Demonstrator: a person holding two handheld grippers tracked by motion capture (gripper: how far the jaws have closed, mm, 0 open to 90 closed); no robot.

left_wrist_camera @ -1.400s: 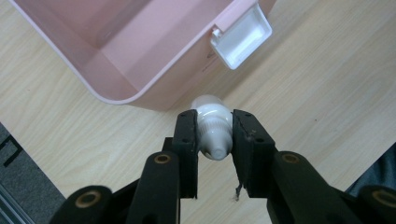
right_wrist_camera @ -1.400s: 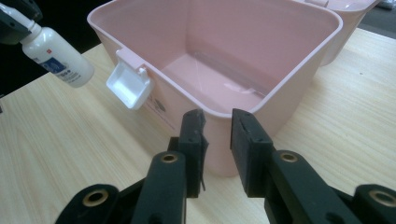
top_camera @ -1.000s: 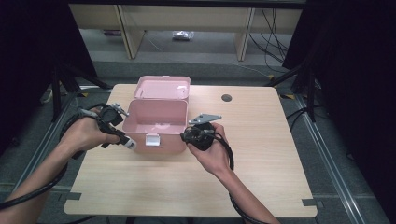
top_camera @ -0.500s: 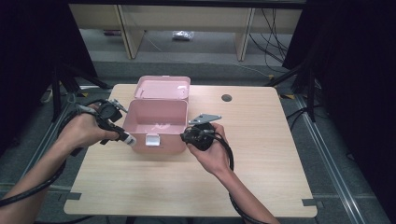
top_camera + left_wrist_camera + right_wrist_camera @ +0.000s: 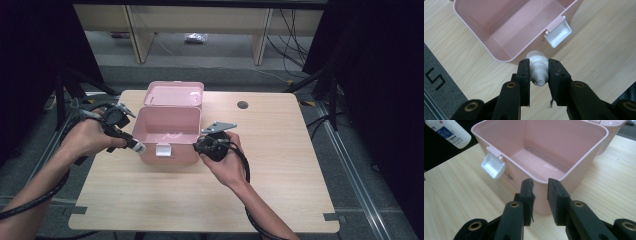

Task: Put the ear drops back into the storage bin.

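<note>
At the left of the table (image 5: 280,165), the left gripper (image 5: 538,72) is clamped on a small white bottle (image 5: 537,67), held just outside the near left corner of the open pink box (image 5: 167,135); the box stands mid-table, lid back, its white latch (image 5: 162,149) on the front wall; at its right corner, the right gripper (image 5: 540,188) hangs with jaws apart, holding nothing.
</note>
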